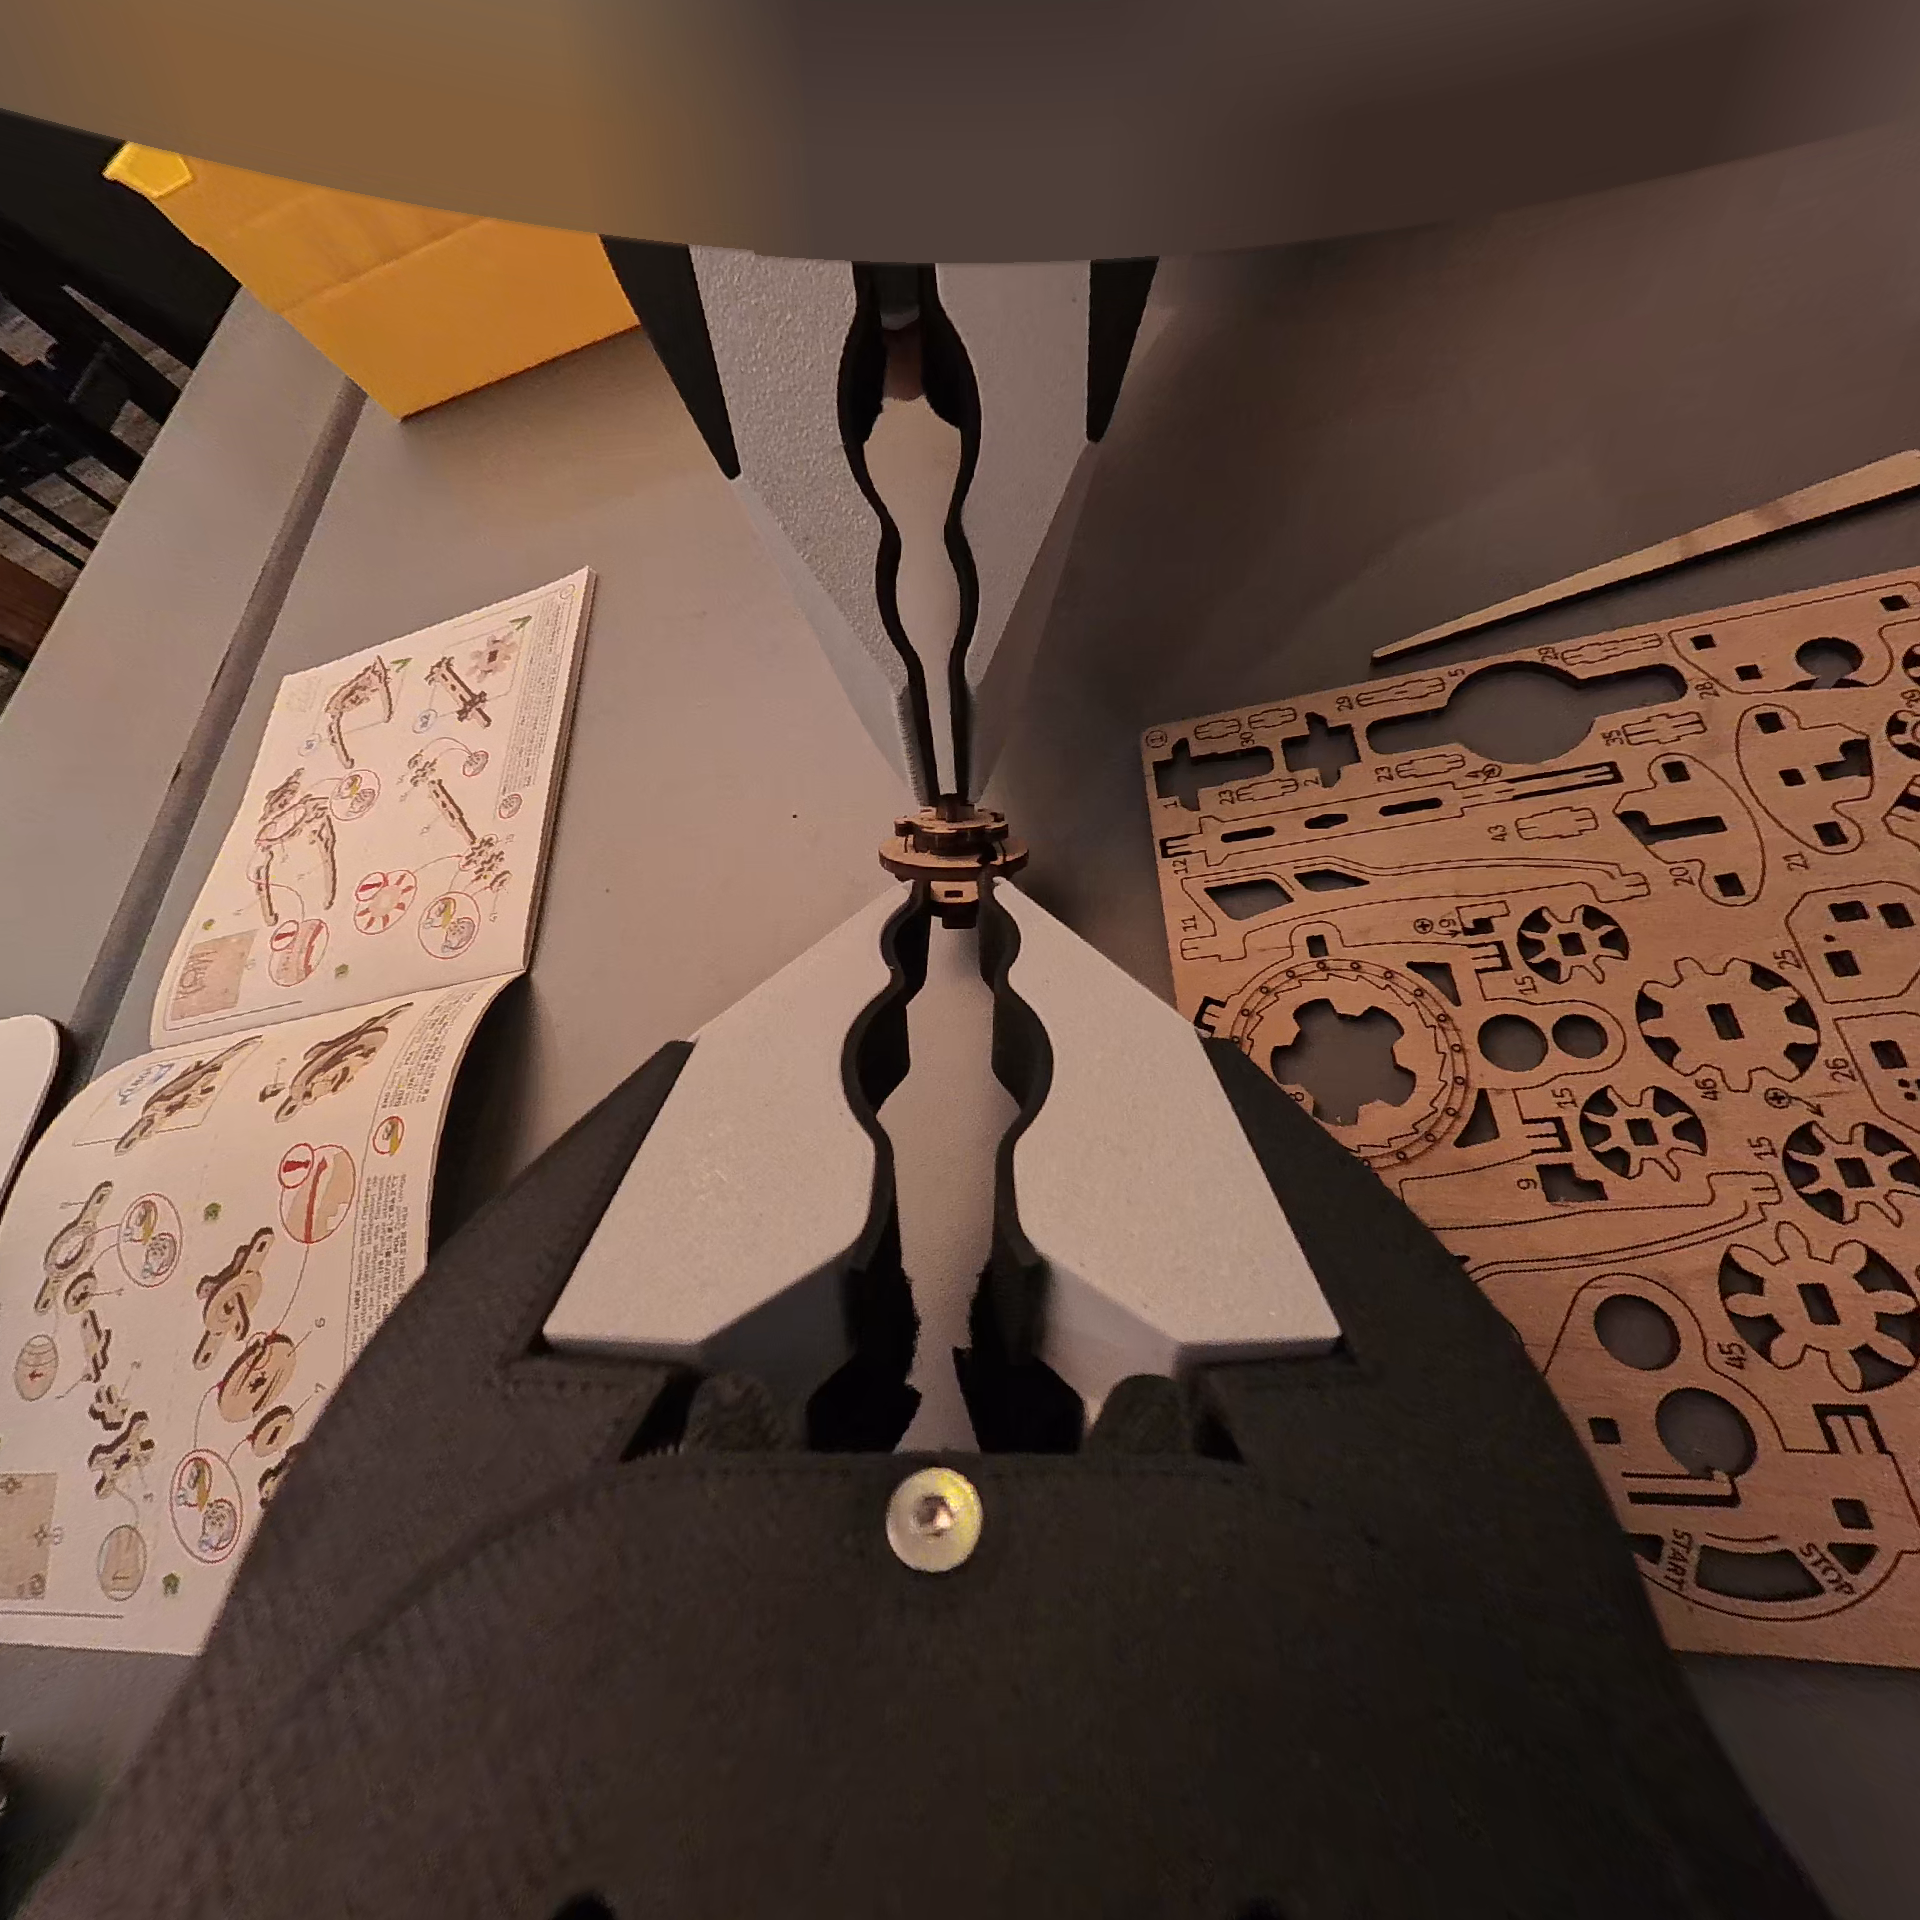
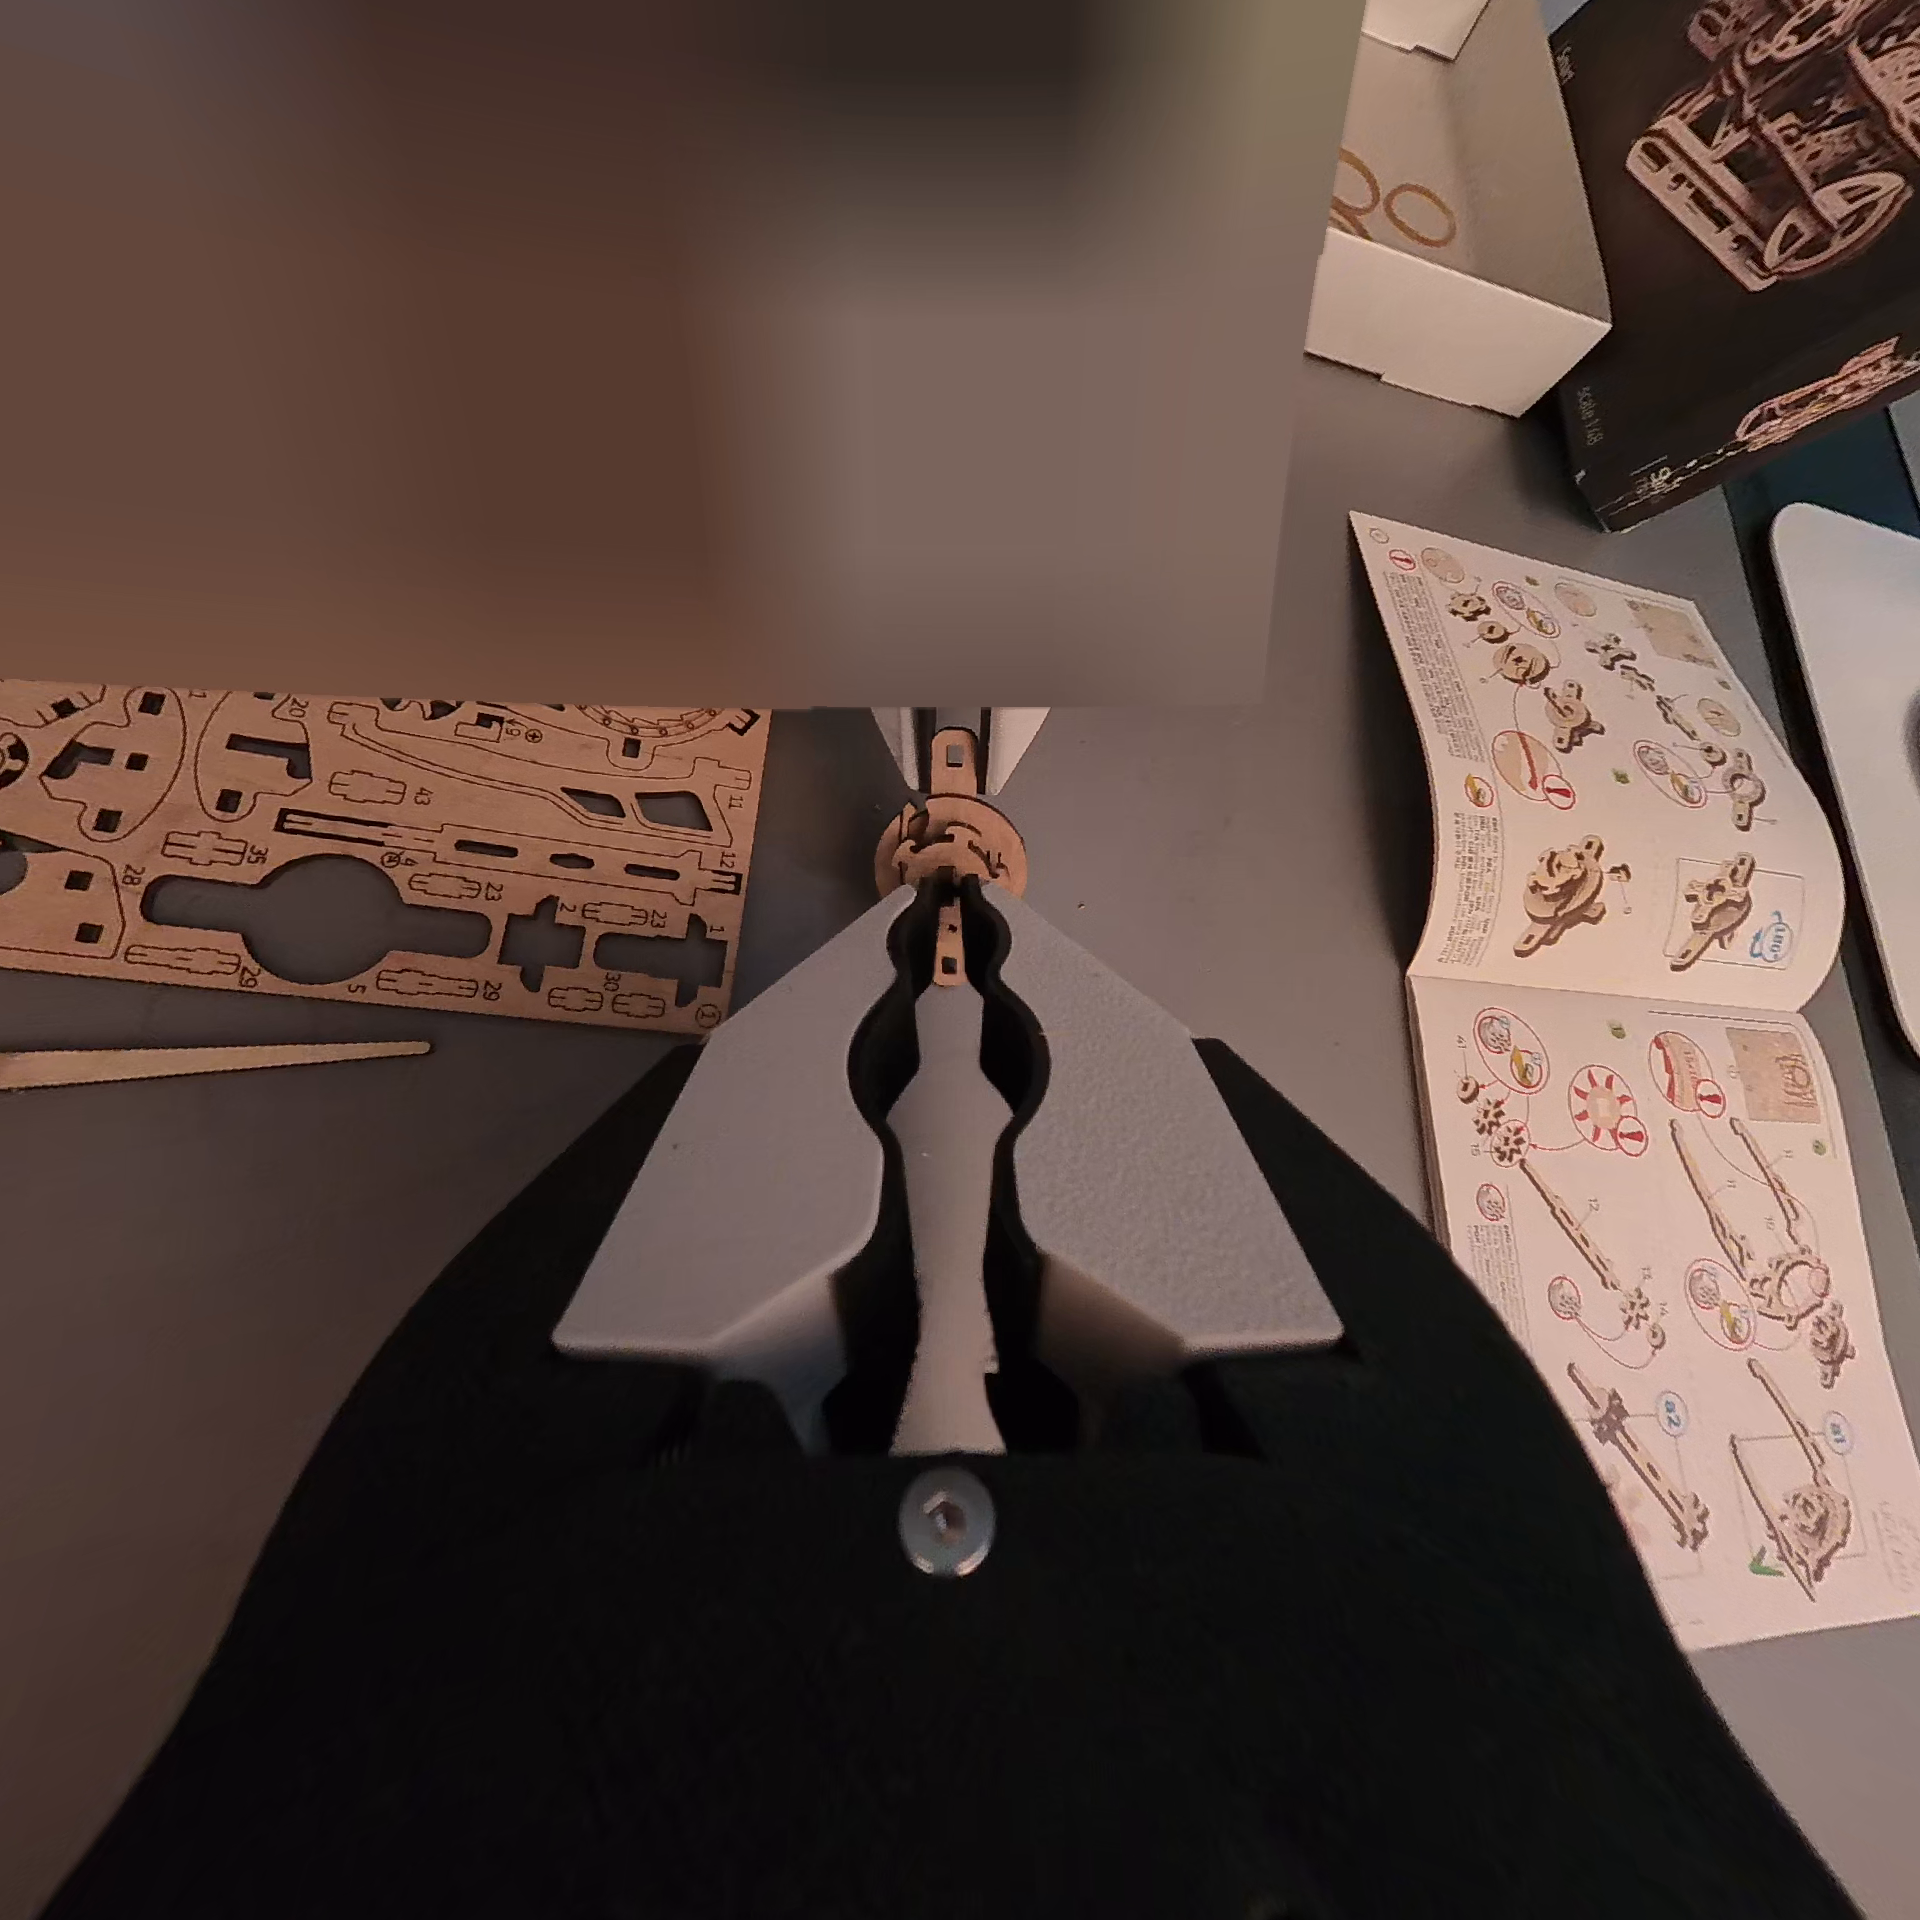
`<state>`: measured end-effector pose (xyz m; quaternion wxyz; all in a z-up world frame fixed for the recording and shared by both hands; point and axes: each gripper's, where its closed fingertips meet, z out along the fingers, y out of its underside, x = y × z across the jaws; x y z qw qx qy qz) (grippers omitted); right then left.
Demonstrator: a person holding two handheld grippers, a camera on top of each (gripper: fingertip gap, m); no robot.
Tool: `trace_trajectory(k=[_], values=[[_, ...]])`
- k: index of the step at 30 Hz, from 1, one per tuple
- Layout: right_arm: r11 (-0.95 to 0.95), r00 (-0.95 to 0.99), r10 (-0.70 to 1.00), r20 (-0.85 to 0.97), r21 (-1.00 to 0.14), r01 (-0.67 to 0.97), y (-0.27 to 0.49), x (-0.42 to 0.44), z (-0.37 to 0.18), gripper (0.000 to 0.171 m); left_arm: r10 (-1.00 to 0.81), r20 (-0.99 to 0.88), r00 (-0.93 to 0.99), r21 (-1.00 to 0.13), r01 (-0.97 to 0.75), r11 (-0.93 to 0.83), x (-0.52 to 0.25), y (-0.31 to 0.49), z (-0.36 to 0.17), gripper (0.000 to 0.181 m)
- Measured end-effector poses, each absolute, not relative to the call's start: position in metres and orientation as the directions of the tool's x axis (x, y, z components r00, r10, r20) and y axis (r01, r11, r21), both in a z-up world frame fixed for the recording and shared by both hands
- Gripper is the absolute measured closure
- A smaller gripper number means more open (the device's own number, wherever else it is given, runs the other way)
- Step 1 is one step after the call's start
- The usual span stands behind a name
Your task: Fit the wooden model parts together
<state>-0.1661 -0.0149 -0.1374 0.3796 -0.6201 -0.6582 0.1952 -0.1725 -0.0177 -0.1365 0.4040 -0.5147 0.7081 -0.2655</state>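
Note:
A small wooden assembly (image 1: 951,854) of two toothed discs on a thin flat axle hangs above the grey table between my two grippers. My left gripper (image 1: 948,902) is shut on the near end of the axle. My right gripper (image 1: 948,795) comes in from the opposite side, tip to tip with the left, shut on the other axle end. In the right wrist view the right gripper (image 2: 943,896) pinches the axle strip, the discs (image 2: 992,847) sit just past its tips, and the left gripper (image 2: 951,774) shows behind them, mostly under a blurred patch.
A laser-cut plywood parts sheet (image 1: 1558,1039) (image 2: 364,852) lies on the table, with a thin wooden stick (image 1: 1662,551) (image 2: 208,1062) beside it. An open instruction booklet (image 1: 312,1039) (image 2: 1610,1039) lies opposite. A yellow box (image 1: 416,281), a white box (image 2: 1444,312) and a dark kit box (image 2: 1745,239) stand farther off. My two grippers' fingertips are within a few centimetres of each other.

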Motion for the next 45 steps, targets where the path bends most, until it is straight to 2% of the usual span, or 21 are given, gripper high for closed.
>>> trace_trajectory(k=[28,35,45], values=[[0.198,0.037,0.952,0.304,-0.703,0.683,-0.0150,-0.1662,-0.1376,0.168,-0.941,-0.306,-0.147,-0.788,-0.515,0.337,-0.1719,-0.0182,-0.1366,0.174],[0.118,0.053,0.980,0.194,-0.765,0.633,-0.0157,-0.1658,-0.1373,0.167,-0.937,-0.319,-0.141,-0.786,-0.513,0.345,-0.1706,-0.0181,-0.1359,0.174],[-0.011,0.133,0.987,0.091,-0.783,0.622,-0.0104,-0.1658,-0.1376,0.164,-0.936,-0.328,-0.128,-0.783,-0.517,0.345,-0.1712,-0.0148,-0.1356,0.174]])
